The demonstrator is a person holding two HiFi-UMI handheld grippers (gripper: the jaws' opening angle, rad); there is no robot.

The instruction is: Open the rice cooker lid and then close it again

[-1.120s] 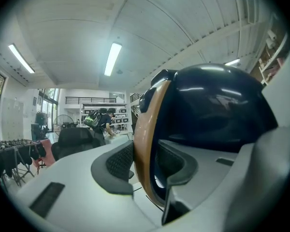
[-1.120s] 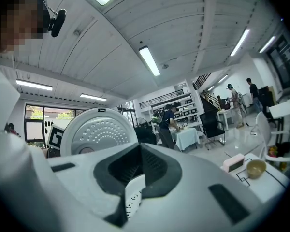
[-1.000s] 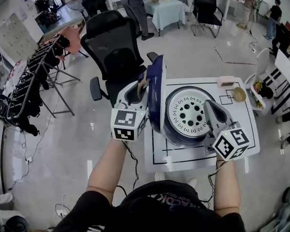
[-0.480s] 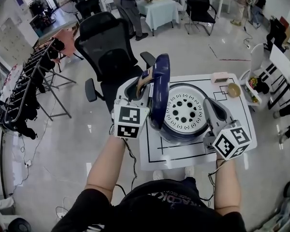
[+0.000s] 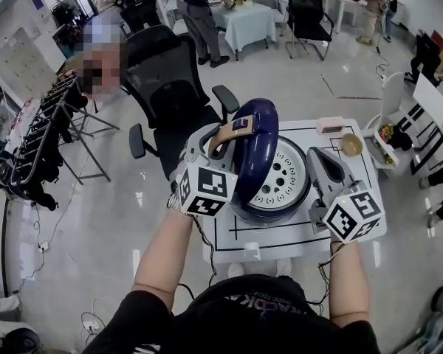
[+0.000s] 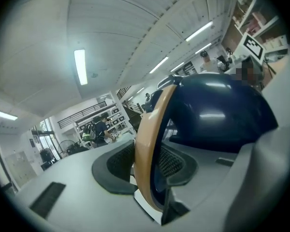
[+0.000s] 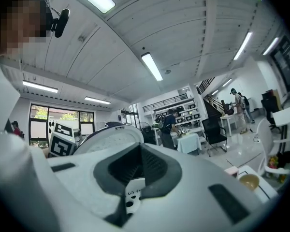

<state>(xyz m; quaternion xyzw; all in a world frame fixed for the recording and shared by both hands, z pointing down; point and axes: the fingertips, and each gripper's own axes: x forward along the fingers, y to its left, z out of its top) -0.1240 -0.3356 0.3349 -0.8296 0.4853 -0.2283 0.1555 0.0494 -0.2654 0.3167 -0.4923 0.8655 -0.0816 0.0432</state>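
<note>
The rice cooker (image 5: 269, 211) stands on a white table (image 5: 354, 231). Its dark blue lid (image 5: 258, 150) leans half way over the opening and covers the left part of a white perforated plate (image 5: 282, 179). My left gripper (image 5: 218, 137) is shut on the lid's tan handle (image 5: 230, 130). In the left gripper view that handle (image 6: 147, 149) runs upright between the pads of the left gripper (image 6: 146, 180), with the lid (image 6: 217, 110) bulging to the right. My right gripper (image 5: 317, 158) hangs shut and empty beside the cooker's right side. In its own view the right gripper (image 7: 135, 178) faces the lid's white underside (image 7: 108, 140).
A small bowl (image 5: 350, 144) and a pink box (image 5: 329, 125) sit at the table's far right corner. A black office chair (image 5: 166, 87) stands behind the table. A clothes rack (image 5: 37, 131) is at the left, and people stand by tables farther back.
The lid has swung from upright at the cooker's left down toward the right, over the opening. My left gripper went with the handle and rolled. The right gripper rose a little.
</note>
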